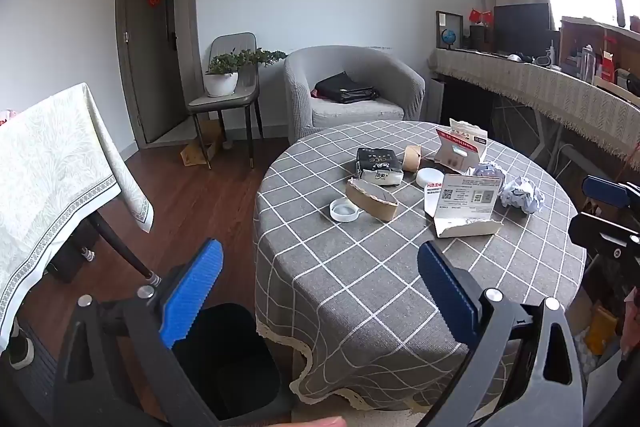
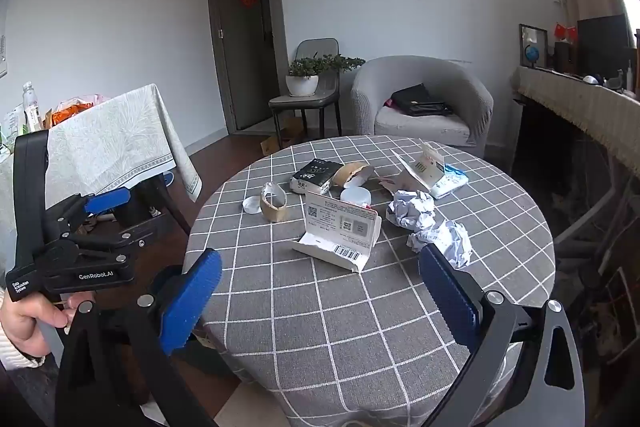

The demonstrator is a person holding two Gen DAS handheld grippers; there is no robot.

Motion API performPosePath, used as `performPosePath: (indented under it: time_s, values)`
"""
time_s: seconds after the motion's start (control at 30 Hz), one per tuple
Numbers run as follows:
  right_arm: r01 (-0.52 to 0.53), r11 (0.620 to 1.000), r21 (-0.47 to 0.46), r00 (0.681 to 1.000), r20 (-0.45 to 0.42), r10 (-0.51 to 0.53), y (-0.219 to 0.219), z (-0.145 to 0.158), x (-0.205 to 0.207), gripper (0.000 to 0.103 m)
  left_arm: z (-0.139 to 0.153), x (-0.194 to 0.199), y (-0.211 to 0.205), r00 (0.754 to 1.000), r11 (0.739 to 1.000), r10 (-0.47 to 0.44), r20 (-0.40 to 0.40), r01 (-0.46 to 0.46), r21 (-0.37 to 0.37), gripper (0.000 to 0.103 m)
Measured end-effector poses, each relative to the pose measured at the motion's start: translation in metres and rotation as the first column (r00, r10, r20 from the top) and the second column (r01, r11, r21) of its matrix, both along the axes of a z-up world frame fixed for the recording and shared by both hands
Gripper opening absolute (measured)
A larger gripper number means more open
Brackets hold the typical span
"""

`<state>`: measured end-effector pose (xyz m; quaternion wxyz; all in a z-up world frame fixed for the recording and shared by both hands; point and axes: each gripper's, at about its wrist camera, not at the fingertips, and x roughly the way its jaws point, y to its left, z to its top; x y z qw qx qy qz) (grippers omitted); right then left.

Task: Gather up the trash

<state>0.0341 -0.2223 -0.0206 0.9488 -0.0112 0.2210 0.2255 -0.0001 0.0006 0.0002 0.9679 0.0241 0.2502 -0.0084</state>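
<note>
The round table [image 2: 360, 327], draped in a grey checked cloth, is where all the trash is gathered, in a loose cluster on its far half with the near half left bare – room, it would seem, for the grippers to be brought in over the edge. A black bin [image 1: 236, 359] is stood on the floor just beside the table's left edge, below the left gripper [image 1: 320, 291], presumably so that litter can be dropped straight in. Both tools are held short of the pile and tilted downward; the left gripper's blue fingers [image 1: 192, 291] are spread wide with nothing between them, and the right gripper [image 2: 320, 295] is likewise splayed and empty. No piece has been lifted yet, so the collecting is judged to be at its outset. Of the trash, the largest piece is the torn-open white carton [image 2: 340, 235], printed with codes and a barcode, propped open near the middle. A second opened box [image 2: 424, 167] is seen at the far right. Two crumpled paper balls [image 2: 424, 223] are lying close to the right gripper – likely the easiest first grab, being soft and crushable. A black packet [image 2: 314, 175], flattened brown cardboard rings [image 2: 274, 205] and small white lids [image 2: 252, 205] make up the rest.
</note>
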Motion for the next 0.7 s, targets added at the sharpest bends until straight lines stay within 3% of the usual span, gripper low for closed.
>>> performPosePath:
  time_s: [0.7]
  values:
    - [0.001, 1.0, -0.014, 1.0, 0.0, -0.001, -0.0009, -0.0035, 0.0011, 0.1, 0.0008, -0.0014, 0.0031, 1.0, 1.0, -0.007, -0.01, 0.007, -0.015, 0.1]
